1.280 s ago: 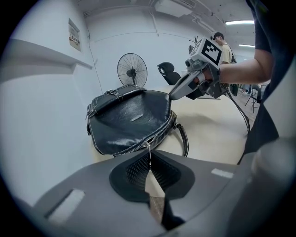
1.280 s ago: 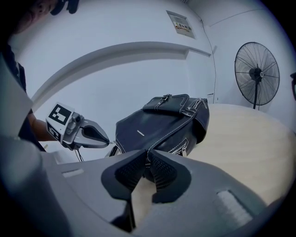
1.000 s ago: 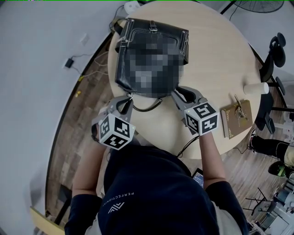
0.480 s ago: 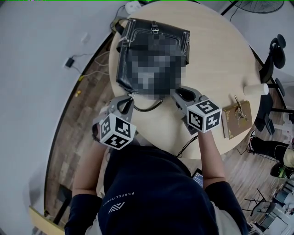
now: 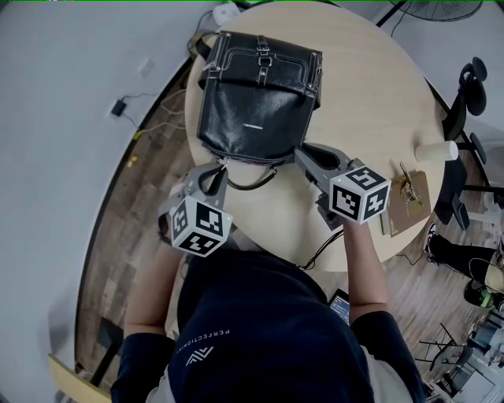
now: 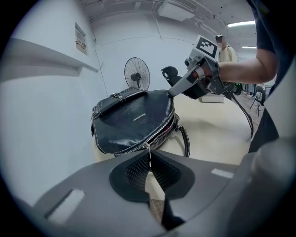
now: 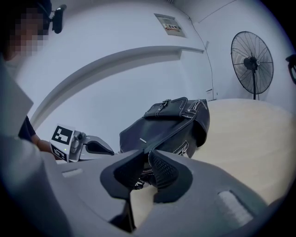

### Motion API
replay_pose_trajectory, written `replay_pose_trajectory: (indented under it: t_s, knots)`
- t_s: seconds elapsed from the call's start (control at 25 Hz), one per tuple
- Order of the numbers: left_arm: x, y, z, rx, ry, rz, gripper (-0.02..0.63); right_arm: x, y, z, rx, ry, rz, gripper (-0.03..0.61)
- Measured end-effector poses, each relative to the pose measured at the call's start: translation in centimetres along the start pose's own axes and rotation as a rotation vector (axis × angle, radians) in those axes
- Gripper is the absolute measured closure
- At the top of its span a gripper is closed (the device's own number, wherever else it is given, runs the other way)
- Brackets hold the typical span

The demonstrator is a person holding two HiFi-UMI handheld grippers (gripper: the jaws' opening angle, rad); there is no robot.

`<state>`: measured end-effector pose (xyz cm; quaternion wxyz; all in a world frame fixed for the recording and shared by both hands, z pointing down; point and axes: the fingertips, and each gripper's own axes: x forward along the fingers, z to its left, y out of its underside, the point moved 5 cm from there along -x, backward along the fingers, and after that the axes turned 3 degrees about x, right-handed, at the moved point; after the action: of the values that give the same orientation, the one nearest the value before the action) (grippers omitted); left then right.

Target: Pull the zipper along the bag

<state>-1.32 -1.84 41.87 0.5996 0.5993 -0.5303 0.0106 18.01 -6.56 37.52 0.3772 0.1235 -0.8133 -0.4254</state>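
Observation:
A black leather bag lies on the round table, its zippered edge toward me. My left gripper is at the bag's near left corner. In the left gripper view its jaws are nearly together, shut on the small metal zipper pull that hangs from the zipper. My right gripper is at the near right corner. In the right gripper view its jaws are closing, with the bag's stitched edge between the pads. The bag's handle loop lies between the two grippers.
A paper cup and a brown board with keys sit at the table's right. A white plug lies behind the bag. A cable hangs off the near edge. Black chairs stand to the right.
My right gripper has shifted slightly right and up at the bag's corner and its jaws have narrowed. The left gripper and the bag have stayed put.

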Motion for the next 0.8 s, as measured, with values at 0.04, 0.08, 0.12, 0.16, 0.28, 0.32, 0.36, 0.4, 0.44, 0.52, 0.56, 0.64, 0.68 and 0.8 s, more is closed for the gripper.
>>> replay_pose_trajectory:
  t_s: [0.04,0.08,0.12,0.16,0.28,0.32,0.36,0.4,0.44,0.52,0.56,0.64,0.68,0.8]
  knots:
    - [0.0,0.0,0.0,-0.009,-0.001,-0.002,0.588,0.0,0.0,0.0,-0.001,0.001,0.001,0.525]
    - [0.0,-0.1,0.0,-0.019,-0.001,-0.003,0.588,0.1,0.0,0.0,-0.002,0.001,0.003,0.525]
    - [0.1,-0.1,-0.1,-0.029,-0.001,-0.004,0.588,0.2,0.0,0.0,-0.003,0.001,0.004,0.525]
    - [0.1,-0.1,-0.1,-0.039,-0.002,-0.005,0.588,0.2,0.0,0.0,-0.004,0.001,0.006,0.526]
    - [0.3,-0.3,-0.4,-0.059,-0.007,-0.006,0.588,0.2,0.1,0.0,-0.006,0.002,0.005,0.526]
    - [0.3,-0.4,-0.5,-0.063,-0.007,-0.007,0.587,0.2,0.1,0.0,-0.006,0.002,0.004,0.526]
    - [0.4,-0.5,-0.6,-0.064,-0.006,-0.008,0.587,0.2,0.1,0.0,-0.006,0.003,0.004,0.528]
    - [0.4,-0.6,-0.7,-0.063,-0.006,-0.009,0.588,0.2,0.1,0.0,-0.006,0.003,0.004,0.528]
    - [0.5,-0.7,-0.9,-0.059,-0.005,-0.009,0.586,0.2,0.2,0.0,-0.006,0.002,0.004,0.529]
    - [0.7,-0.8,-1.1,-0.057,-0.005,-0.007,0.586,0.3,0.2,0.0,-0.002,0.000,0.005,0.529]
    - [0.8,-0.9,-1.2,-0.061,-0.005,-0.007,0.586,0.3,0.3,-0.1,-0.001,0.000,0.006,0.531]
    - [1.0,-1.0,-1.2,-0.066,-0.003,-0.007,0.586,0.4,0.3,-0.1,-0.003,0.002,0.010,0.531]
    - [1.0,-1.0,-1.2,-0.065,-0.002,-0.006,0.586,0.4,0.4,-0.1,-0.006,0.004,0.014,0.529]
    - [1.3,-1.4,-1.4,-0.061,0.005,-0.007,0.586,0.5,0.5,-0.1,-0.007,0.004,0.018,0.529]
